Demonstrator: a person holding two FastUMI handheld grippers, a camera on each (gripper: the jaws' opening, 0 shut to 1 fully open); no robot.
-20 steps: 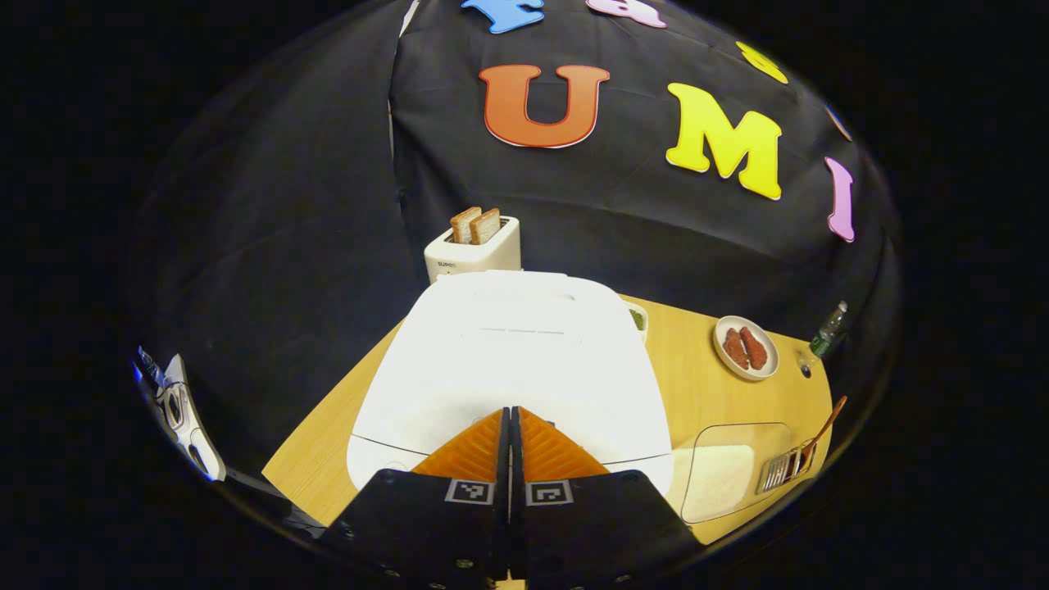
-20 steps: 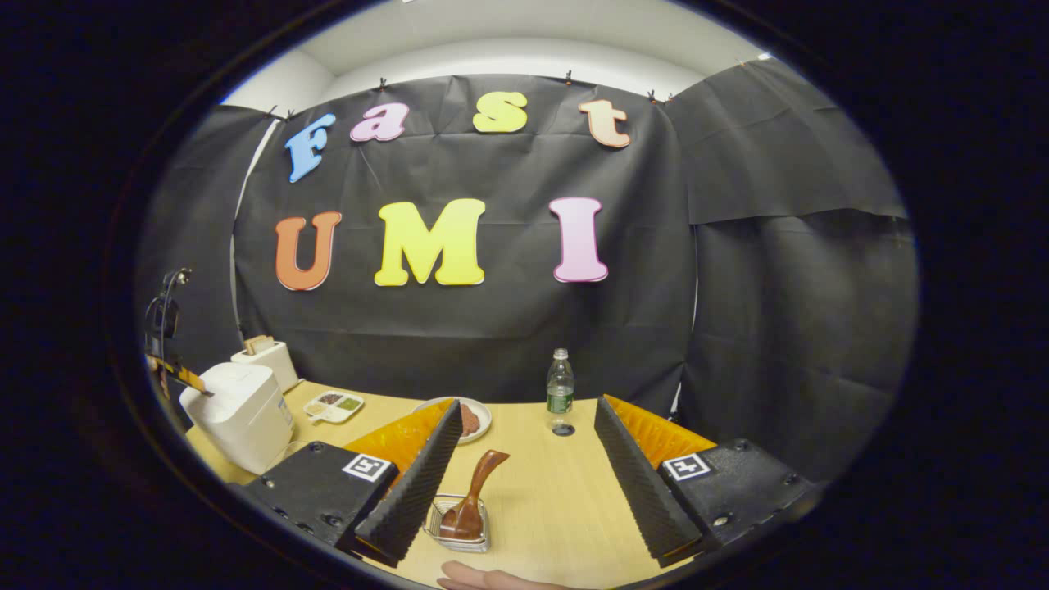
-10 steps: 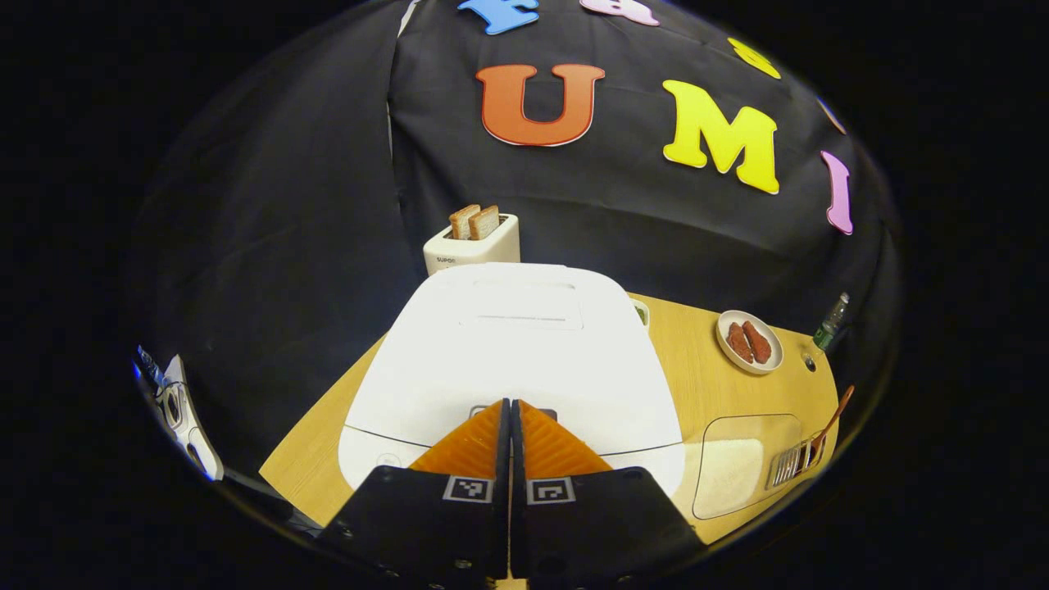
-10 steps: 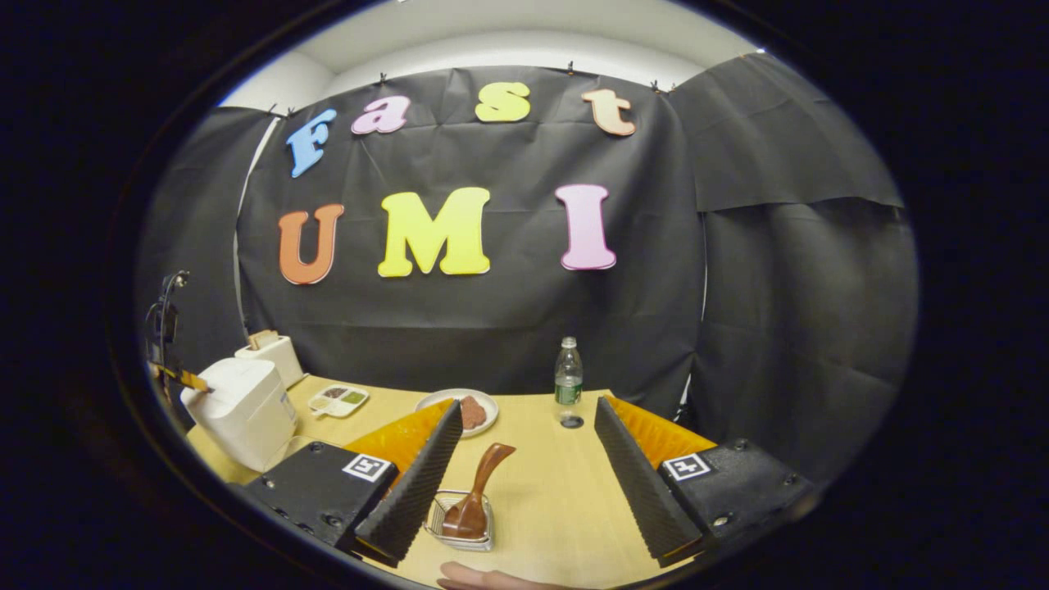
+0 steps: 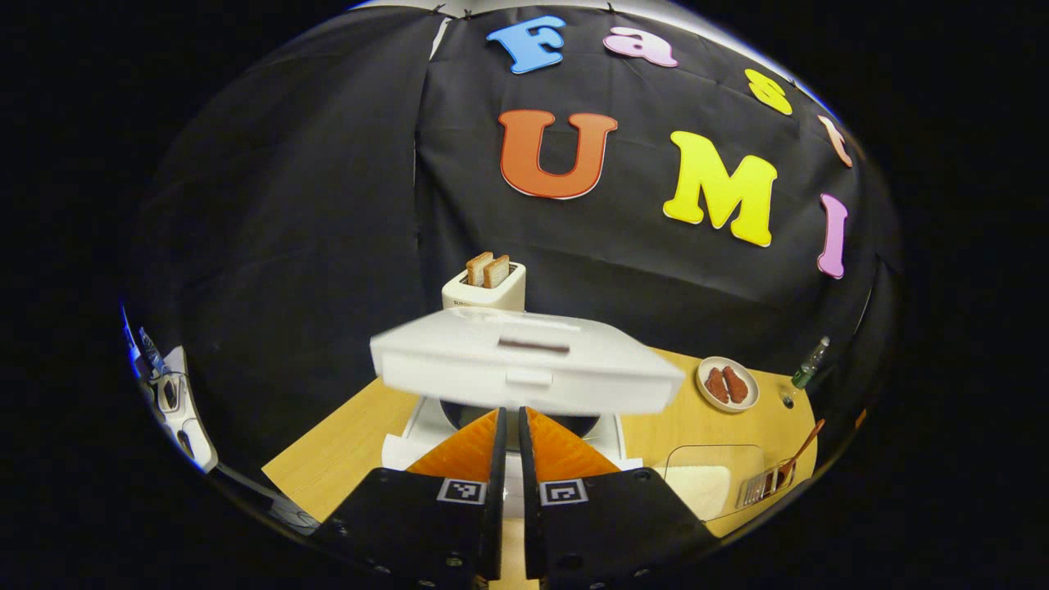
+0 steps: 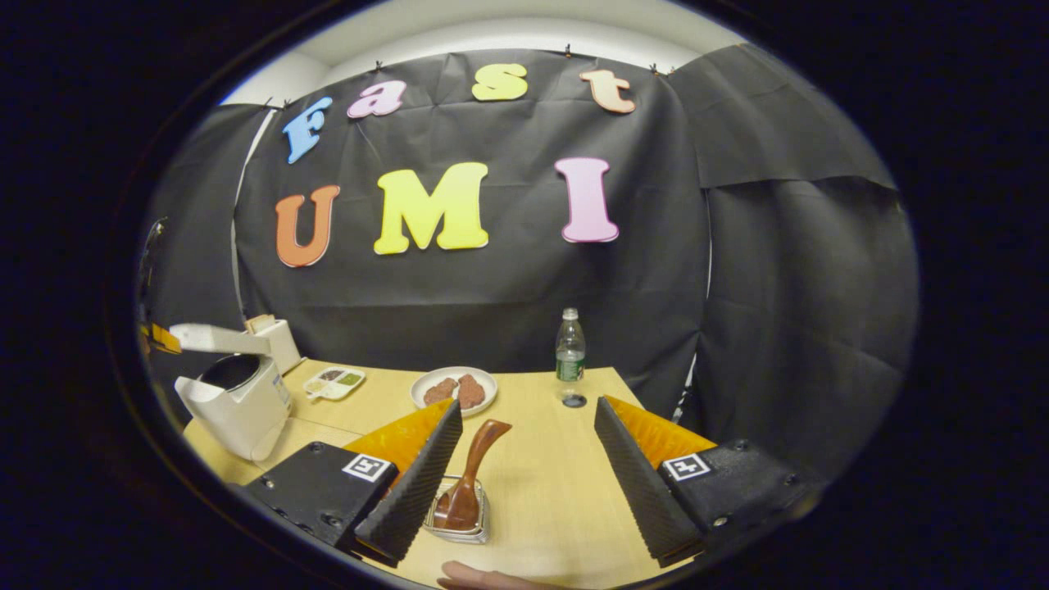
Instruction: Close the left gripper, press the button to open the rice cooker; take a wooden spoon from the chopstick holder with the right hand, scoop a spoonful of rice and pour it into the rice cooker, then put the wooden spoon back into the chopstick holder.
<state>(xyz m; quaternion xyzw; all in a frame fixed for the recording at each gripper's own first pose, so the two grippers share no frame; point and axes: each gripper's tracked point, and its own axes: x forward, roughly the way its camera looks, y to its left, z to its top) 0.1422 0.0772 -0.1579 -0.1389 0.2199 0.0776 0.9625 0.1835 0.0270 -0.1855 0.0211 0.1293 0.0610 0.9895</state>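
Place: staged kitchen booth | cues: wooden table (image 6: pixel 565 483), toaster (image 5: pixel 485 288), rice cooker (image 6: pixel 233 393), black-draped walls

The right gripper (image 6: pixel 524 447) hangs over the wooden table (image 6: pixel 541 492) with its two fingers wide apart. Between them, close to the left finger, the wooden spoon (image 6: pixel 469 487) stands in the wire chopstick holder (image 6: pixel 459 524). Far left of the holder is the white rice cooker (image 6: pixel 238 401), lid raised. Behind the holder are a plate (image 6: pixel 453 387) and a water bottle (image 6: pixel 569 352).

Both views face the wall, sharing the rice cooker (image 5: pixel 524 373) (image 6: pixel 233 393).
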